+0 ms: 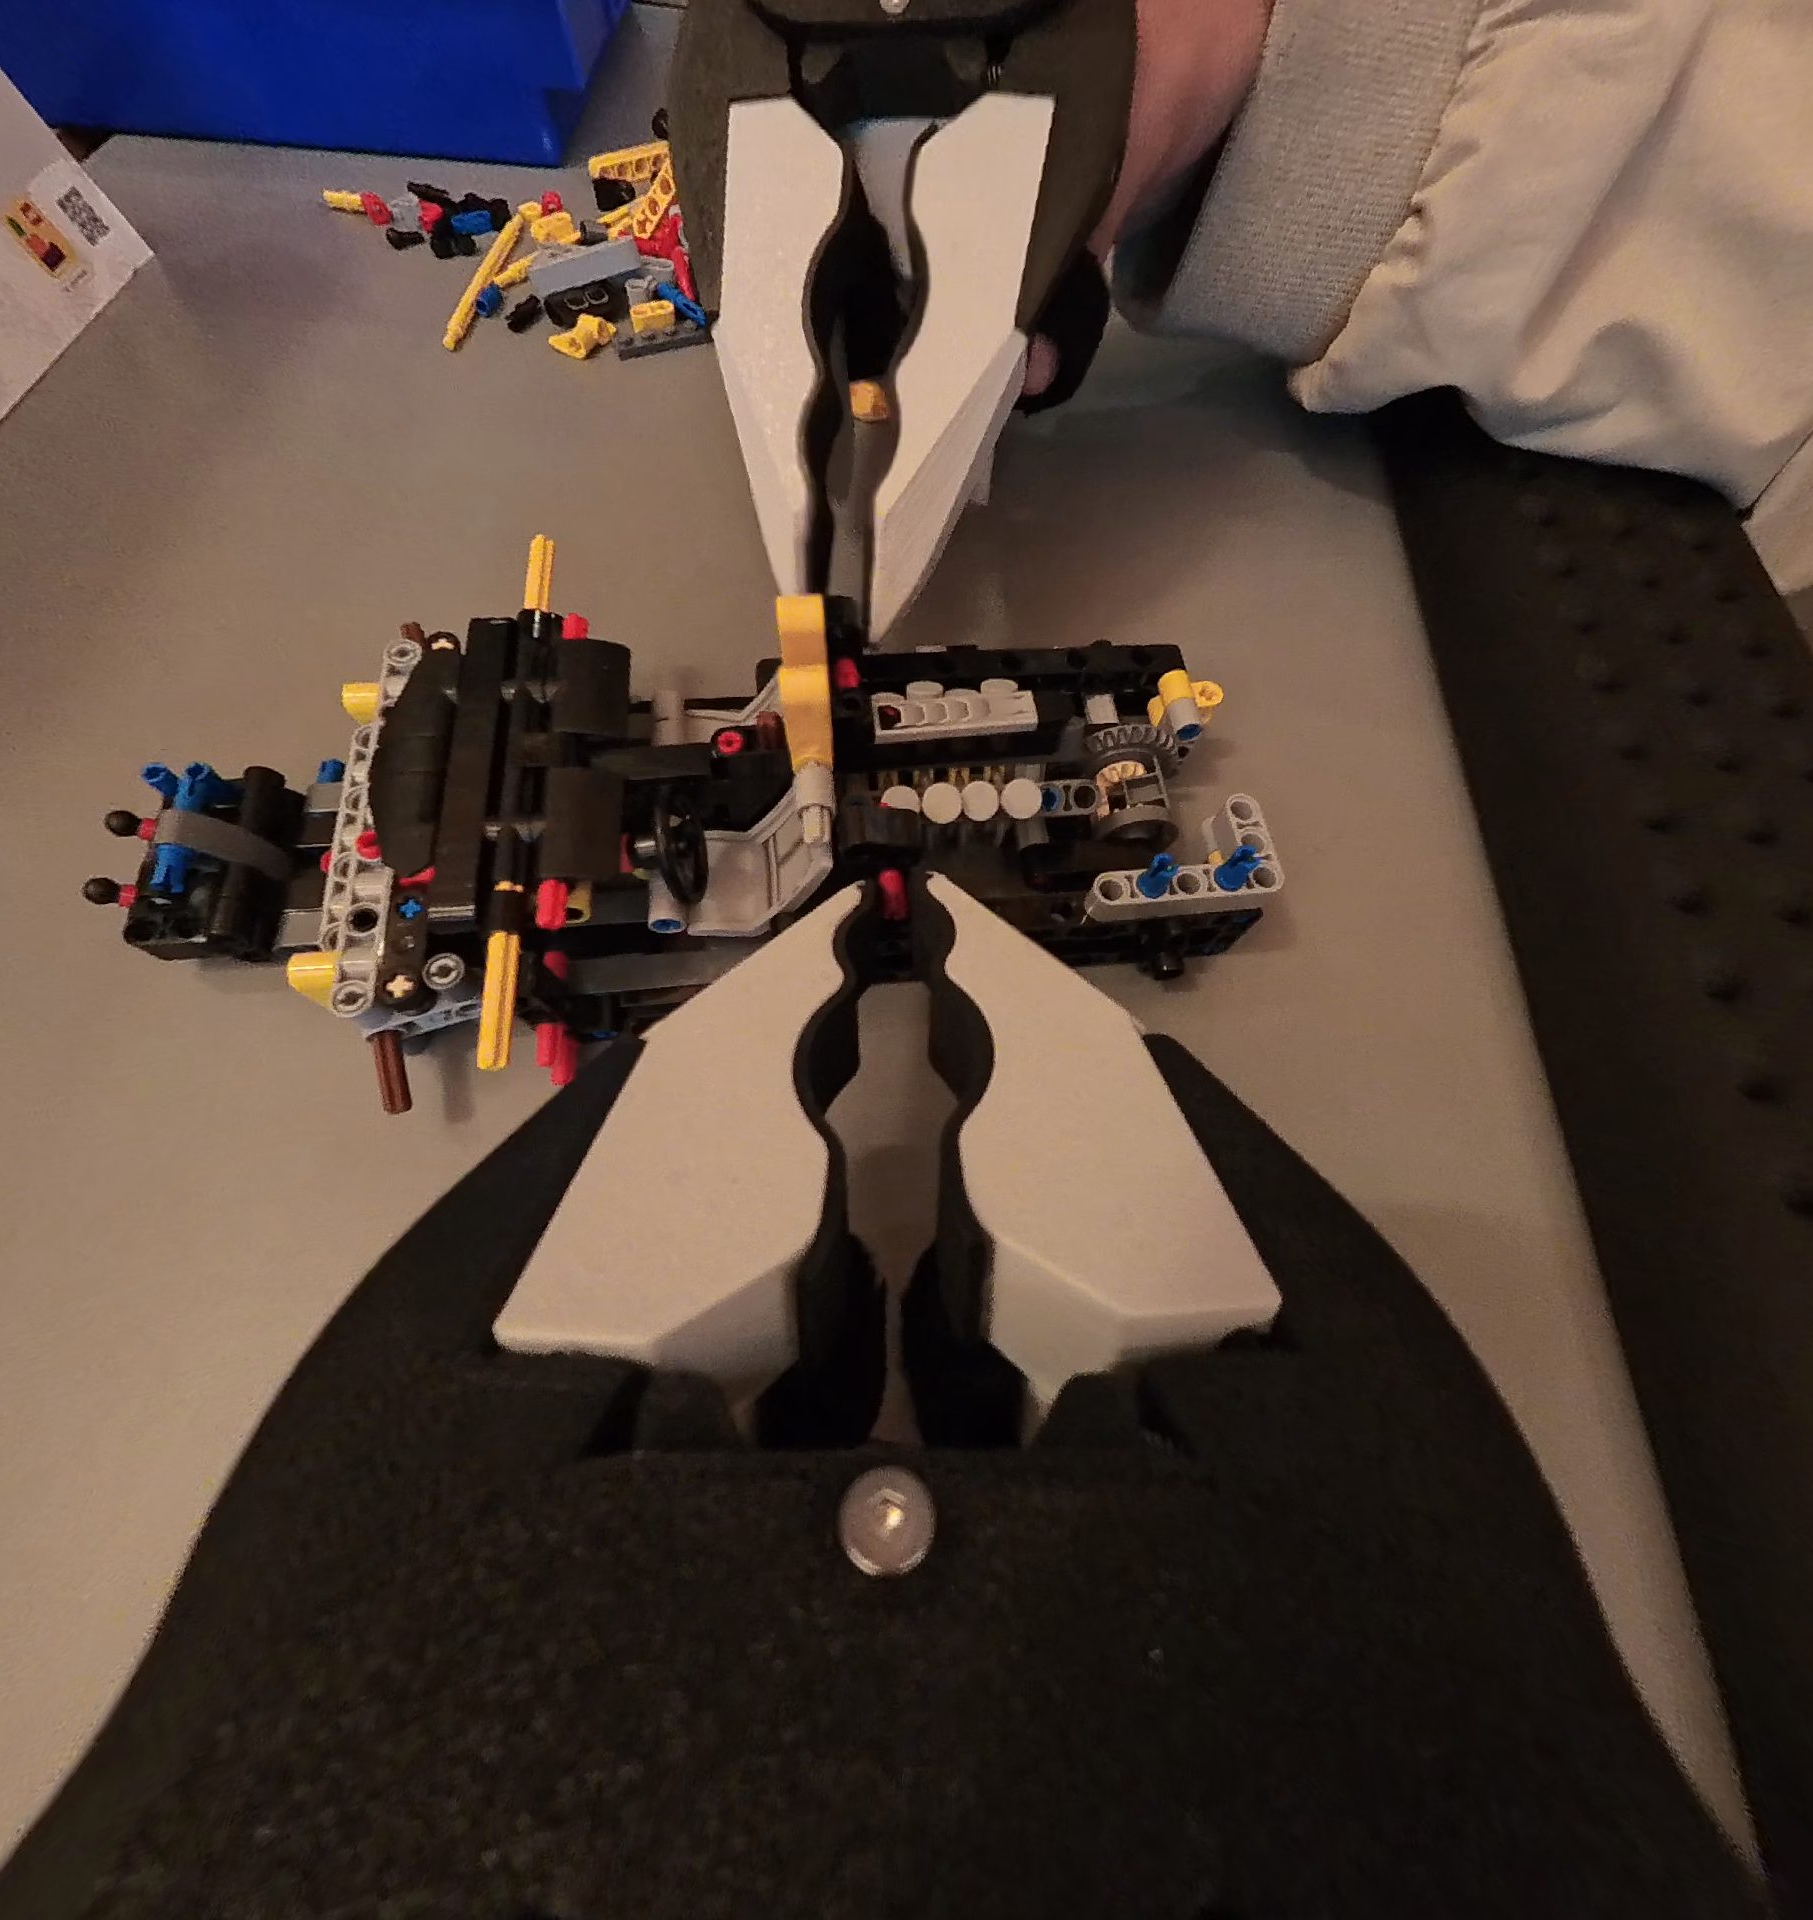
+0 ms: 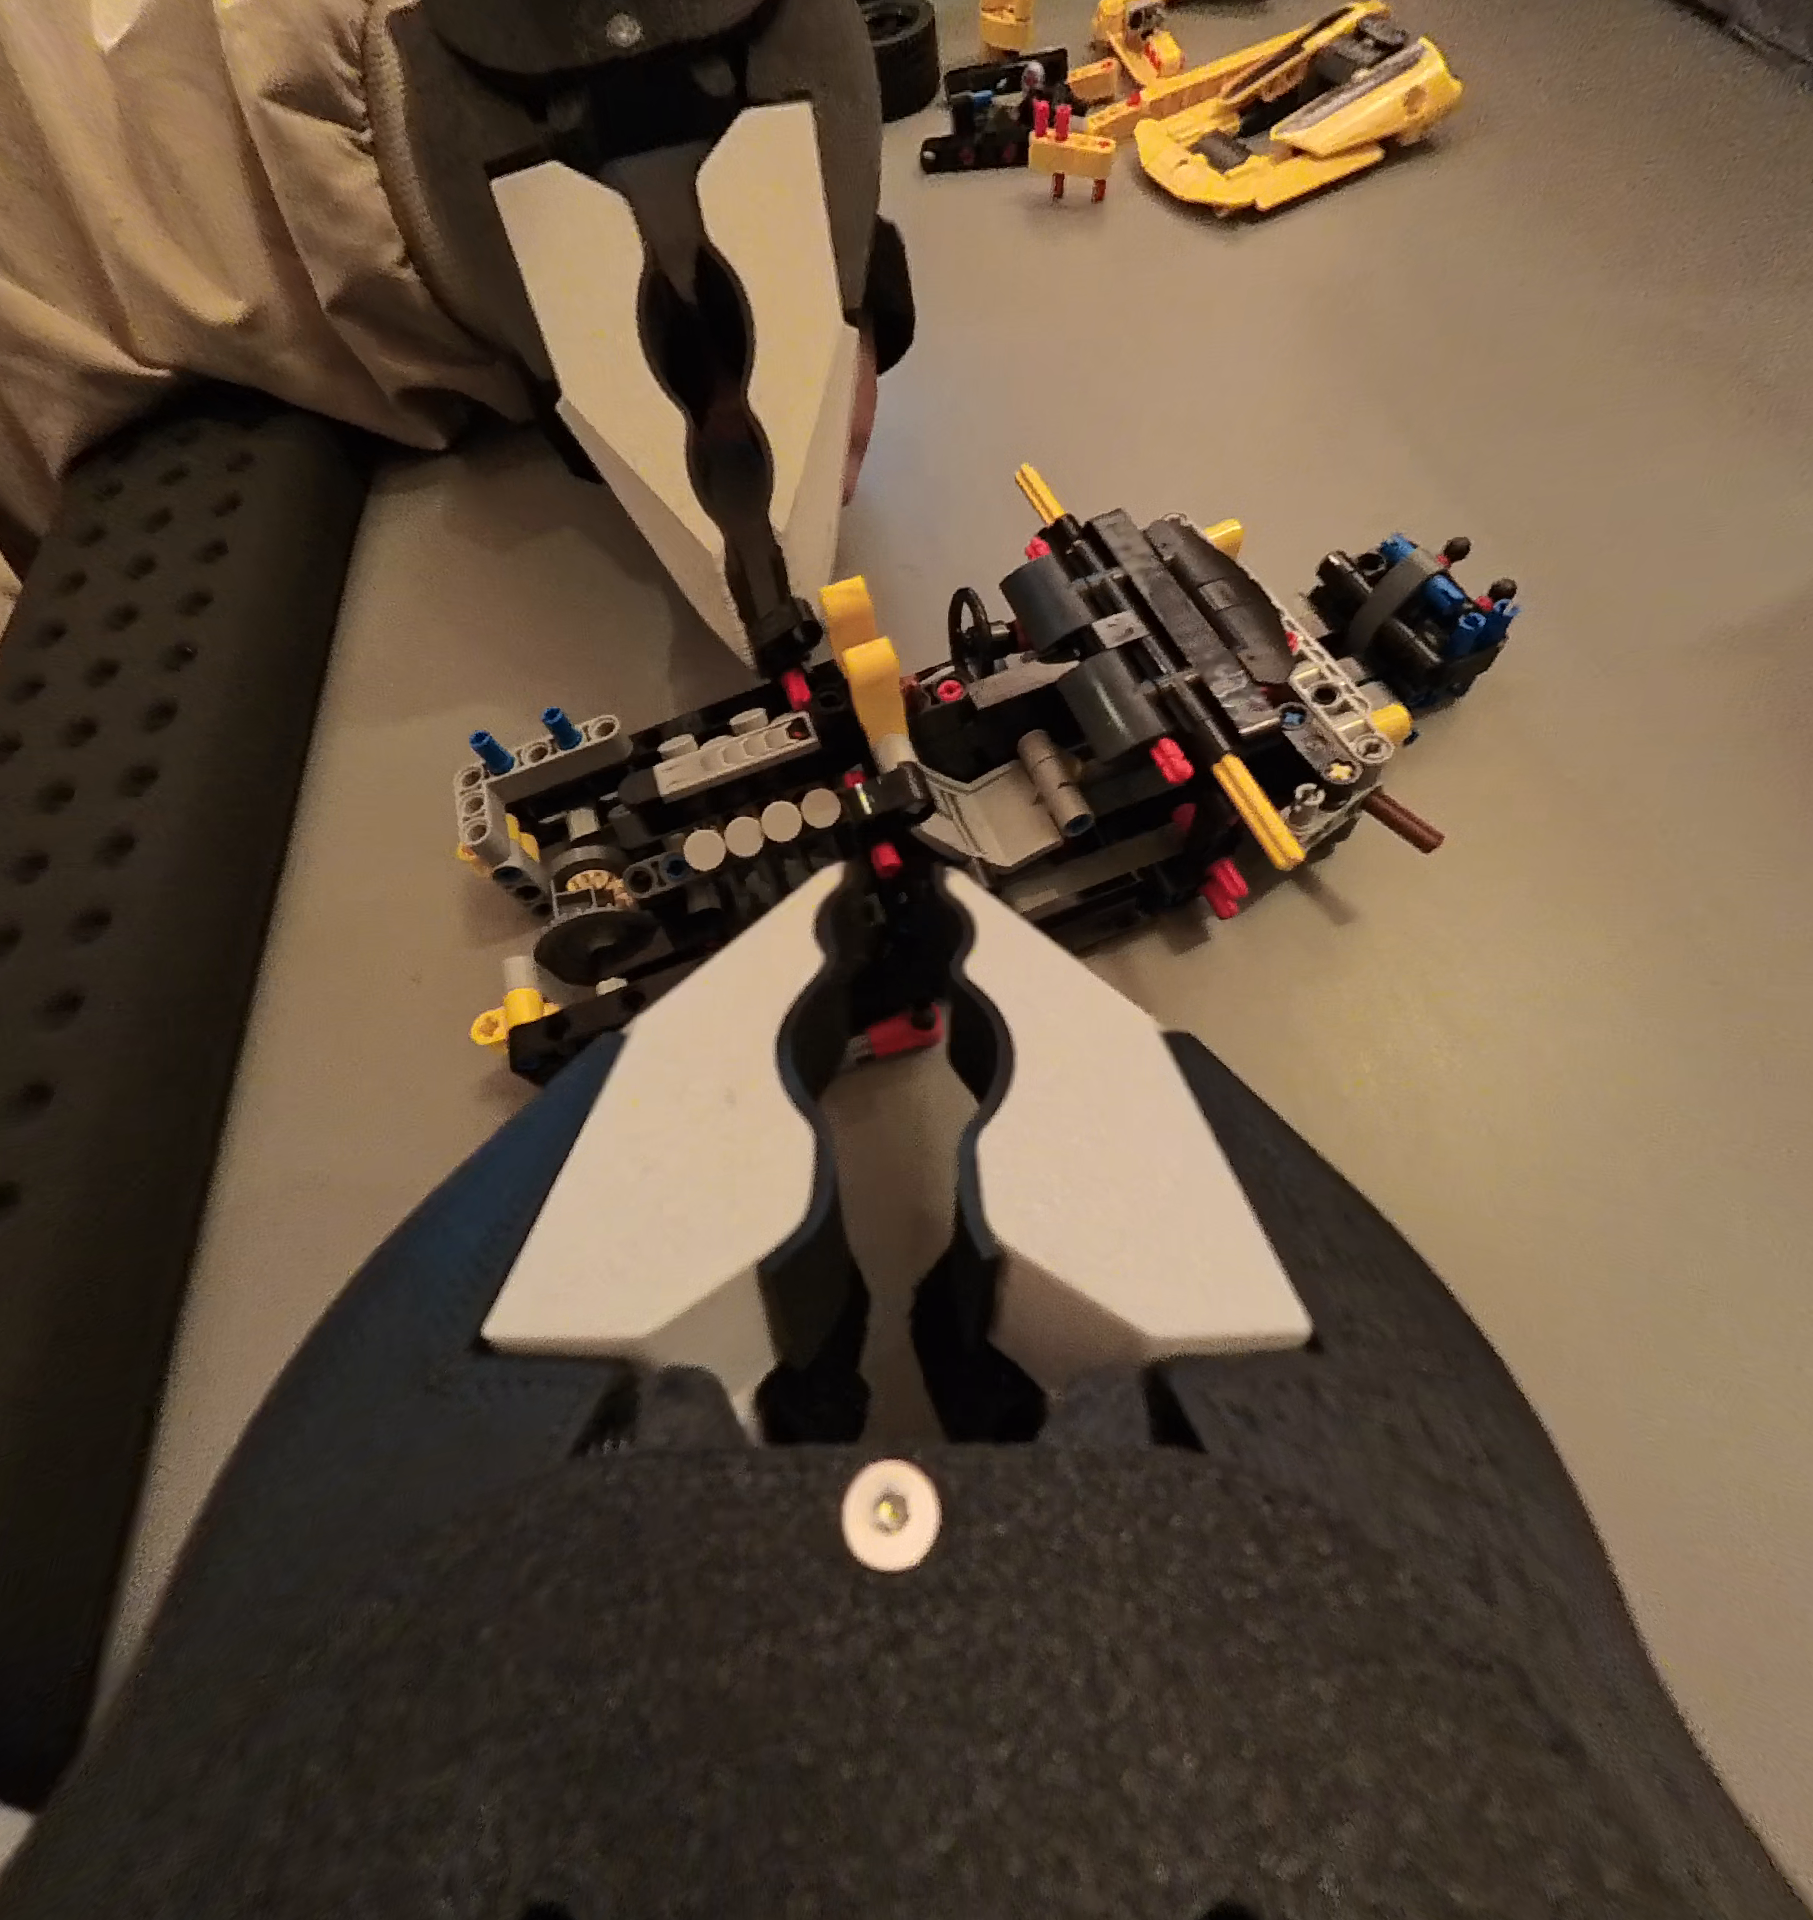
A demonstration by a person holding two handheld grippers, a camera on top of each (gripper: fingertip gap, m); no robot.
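A half-built brick car chassis [image 1: 569,810], black and grey with yellow, red and blue pins, lies flat on the grey table [image 1: 258,520]. My left gripper [image 1: 891,896] is shut on a black beam with a red pin at the chassis's near edge. It also shows in the right wrist view [image 2: 777,639]. My right gripper [image 2: 886,883] is shut on the opposite edge of the chassis [image 2: 1089,707], on a black part with a red pin. In the left wrist view the right gripper [image 1: 842,613] sits right beside an upright yellow piece [image 1: 803,675].
A pile of loose bricks [image 1: 569,260] lies behind the chassis, with a blue bin [image 1: 289,62] and a printed sheet [image 1: 29,291] beyond. A yellow car body [image 2: 1297,114] and a black wheel [image 2: 907,42] lie farther off. A black perforated mat [image 1: 1660,831] borders the table. A beige sleeve [image 1: 1556,208] shows. About 6 cm separates my left fingertips from my right. The yellow car body [image 2: 1297,114] sits 30 cm or so from the ends of my left fingers.
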